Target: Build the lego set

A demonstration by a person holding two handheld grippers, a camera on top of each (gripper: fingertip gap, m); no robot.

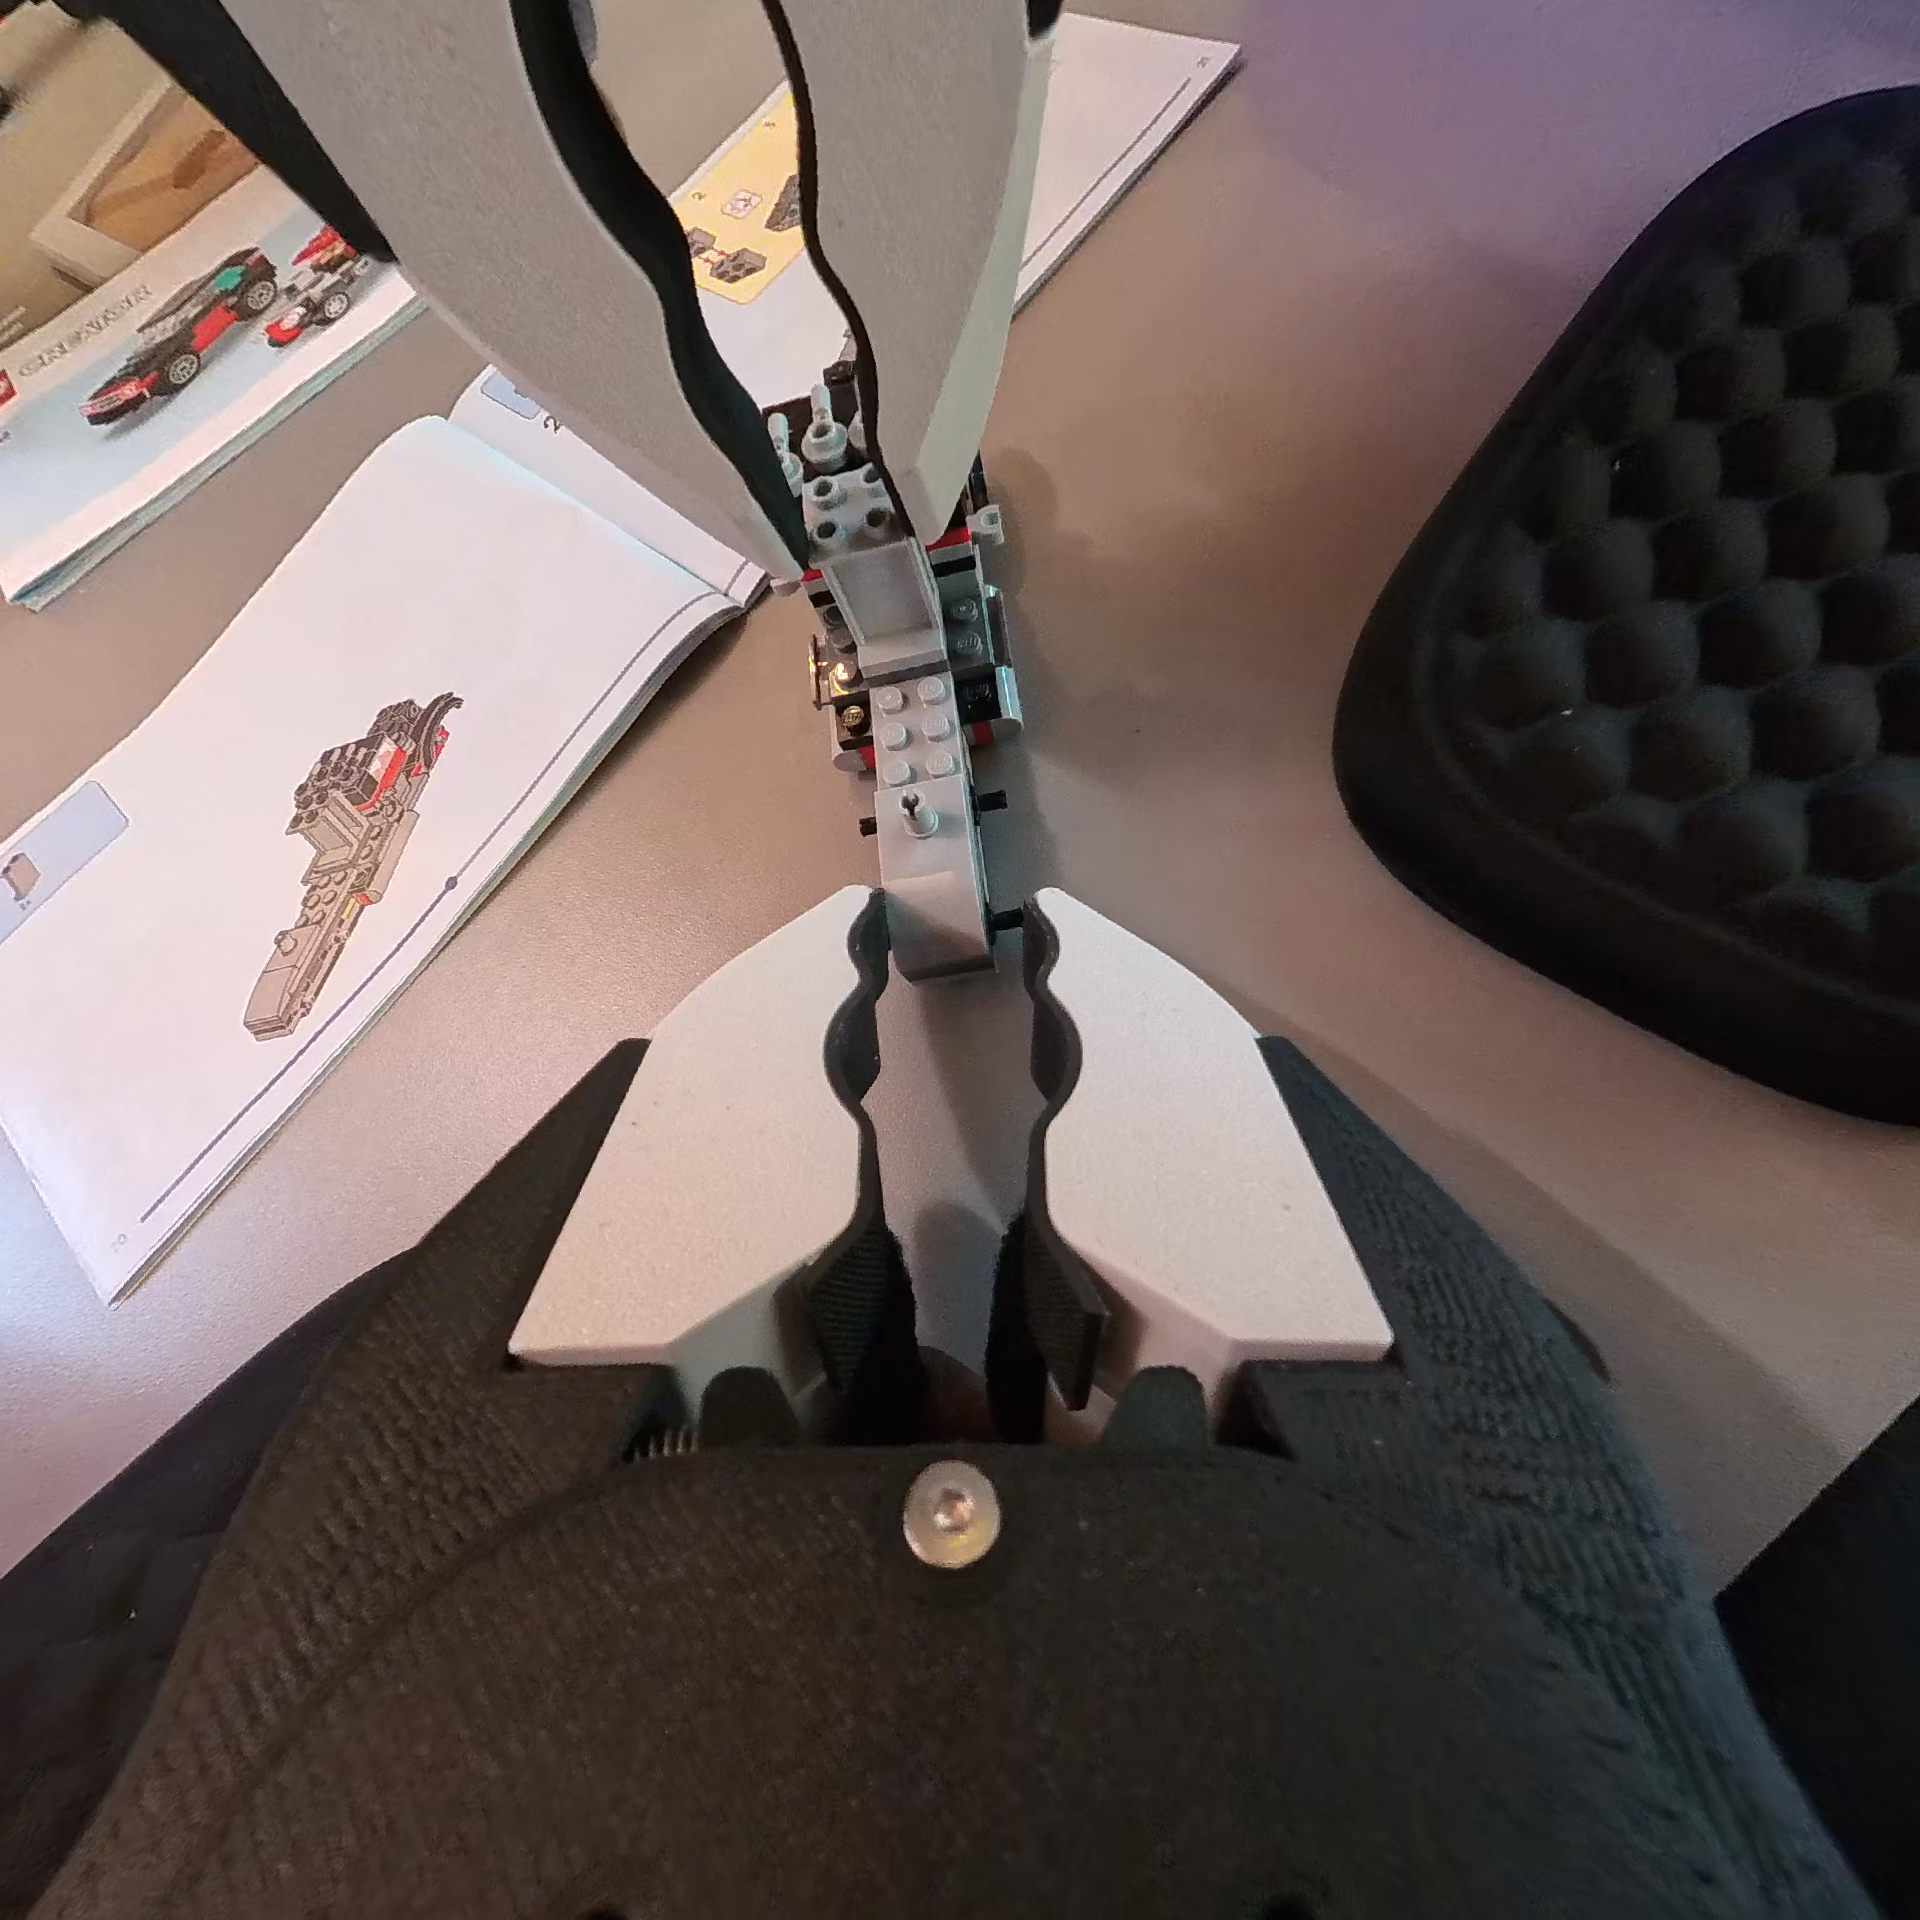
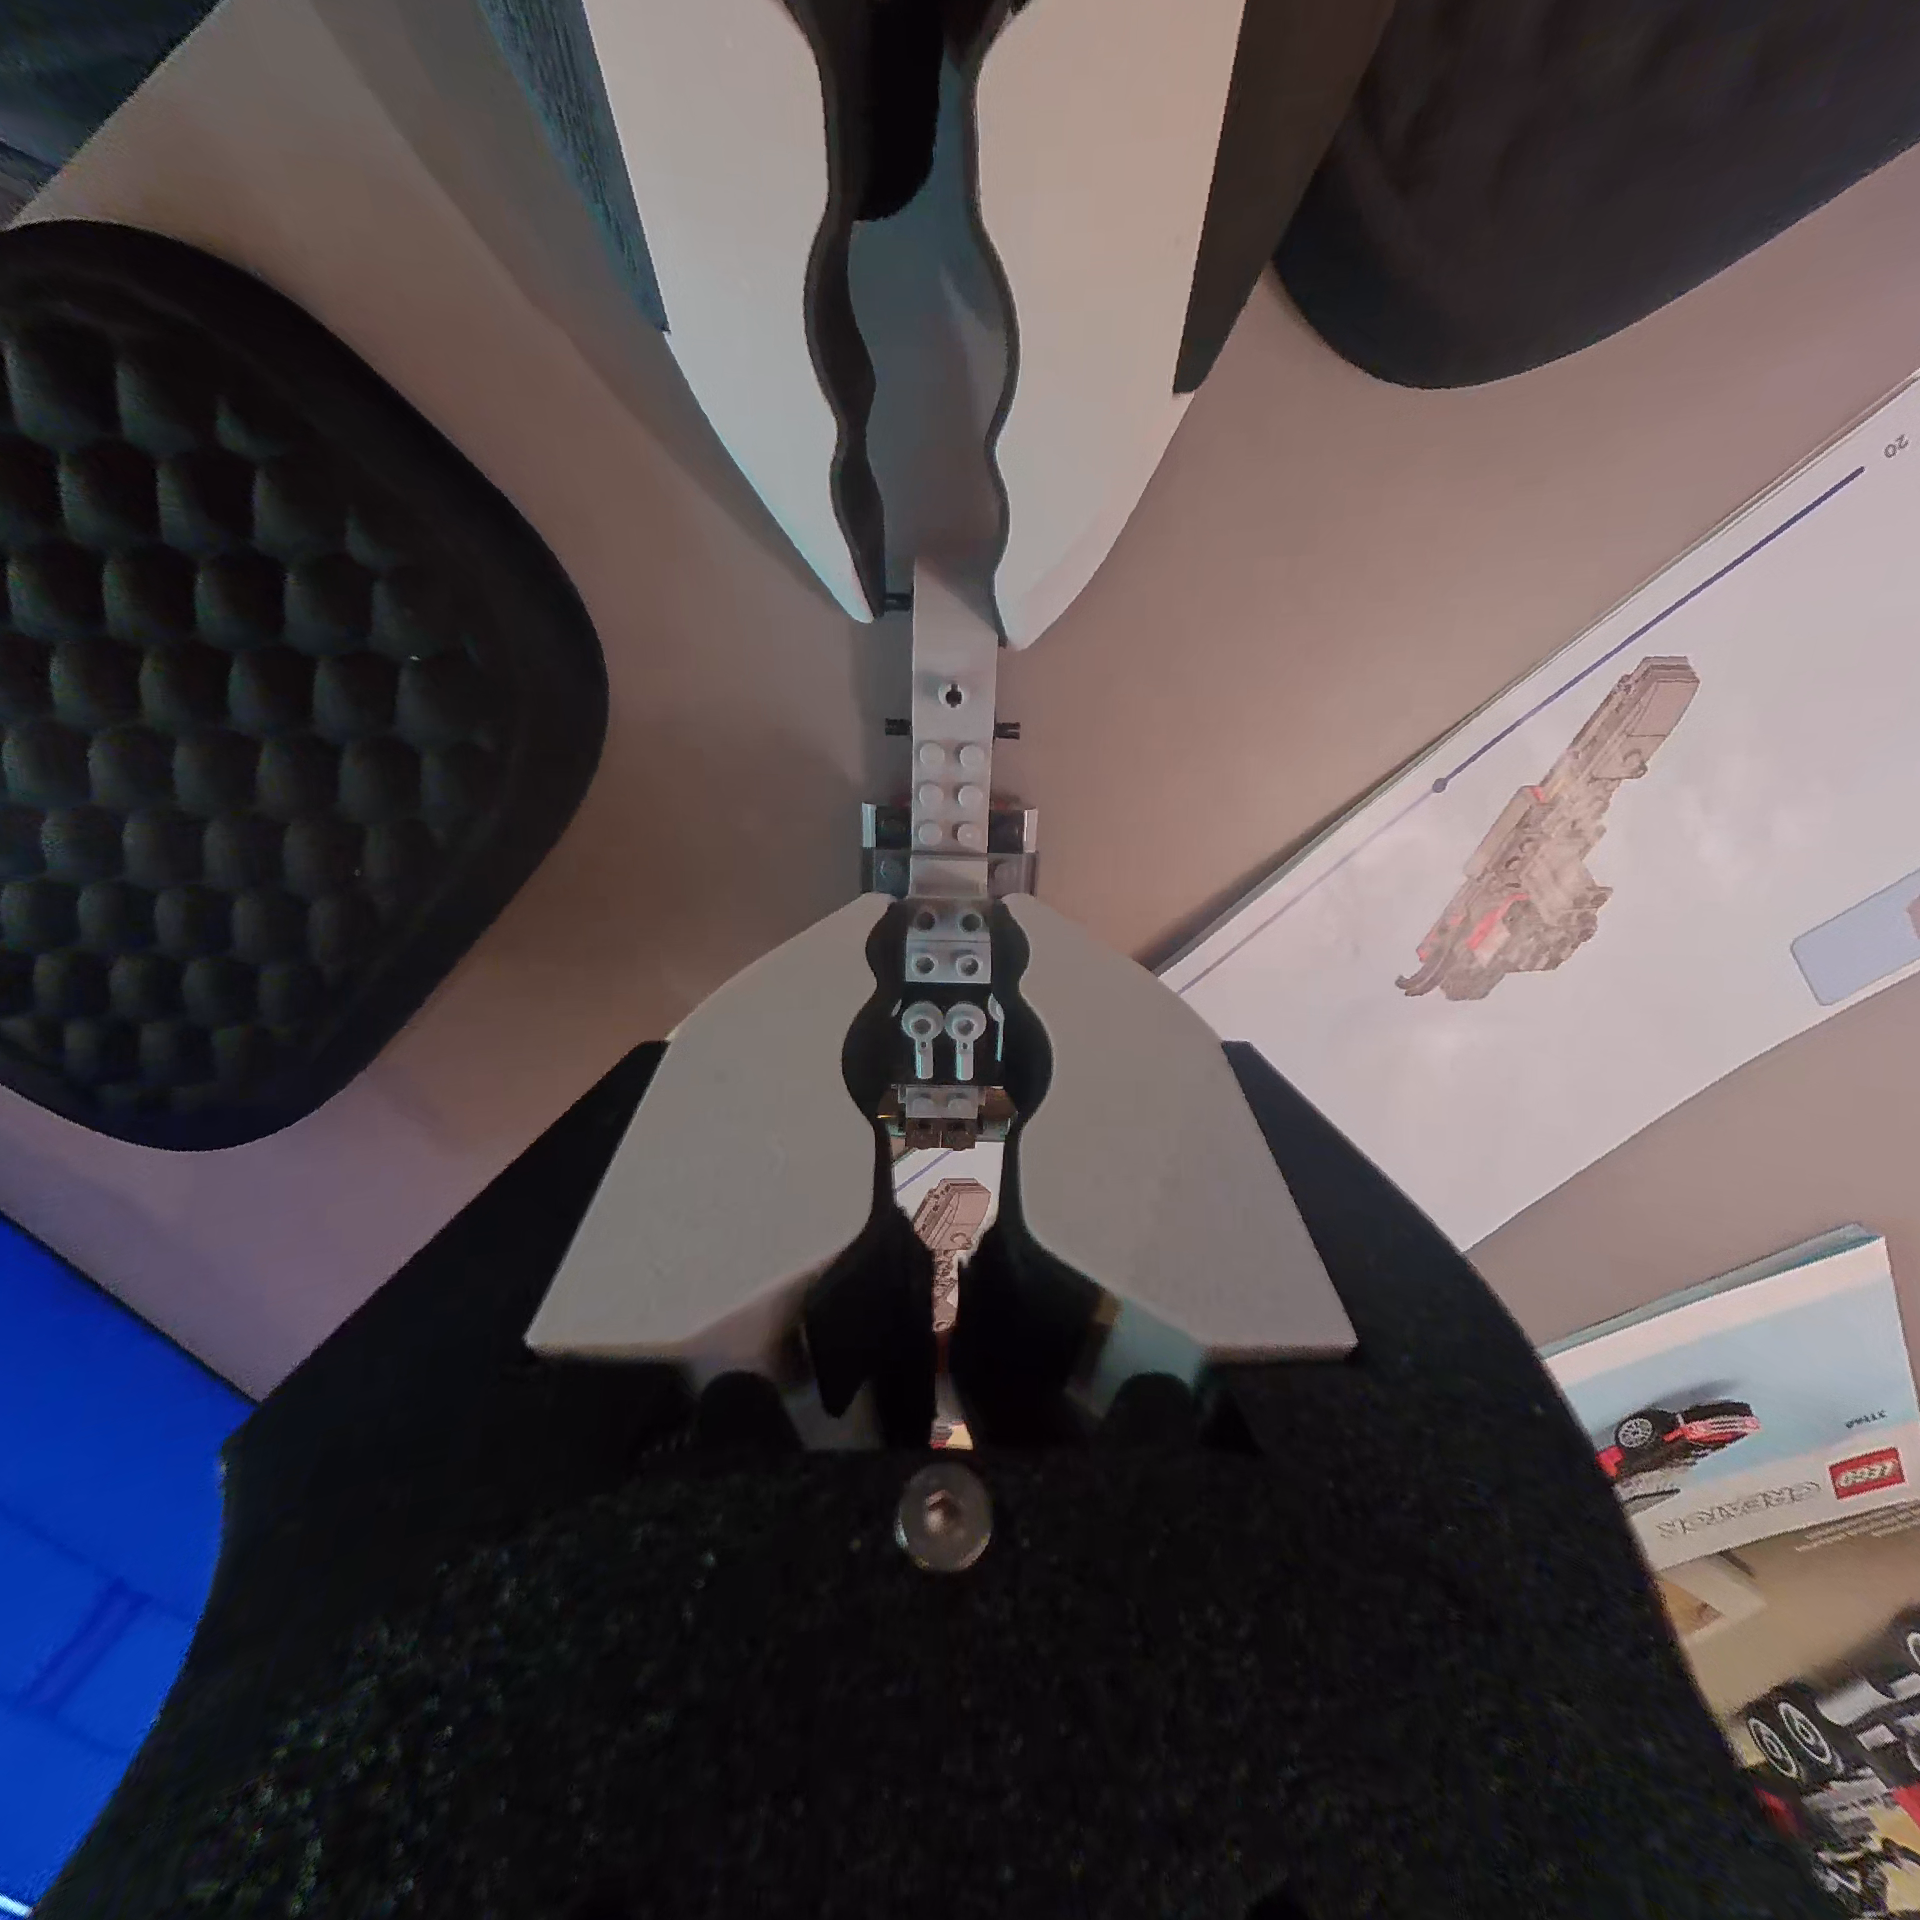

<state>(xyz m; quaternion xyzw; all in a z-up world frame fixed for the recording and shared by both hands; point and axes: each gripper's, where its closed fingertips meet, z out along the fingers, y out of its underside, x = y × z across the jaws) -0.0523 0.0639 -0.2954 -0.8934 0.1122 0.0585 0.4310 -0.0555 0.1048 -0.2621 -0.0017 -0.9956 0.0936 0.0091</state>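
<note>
Both grippers on the model [image 1: 920, 717], mid-surface.
My left gripper [image 1: 951, 920] jaws pinch its grey nose; right gripper [image 2: 948, 940] jaws clench the rear; I'd press squarely, keeping it level.

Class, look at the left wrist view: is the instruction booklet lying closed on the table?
No. The instruction booklet lies open, showing a page with a build drawing, left of the lego model.

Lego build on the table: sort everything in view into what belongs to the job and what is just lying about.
Belongs to the job:
lego model, held between both grippers
left gripper
right gripper
open instruction booklet
second booklet with the car cover

Lying about:
black dimpled cushion
blue screen
</note>
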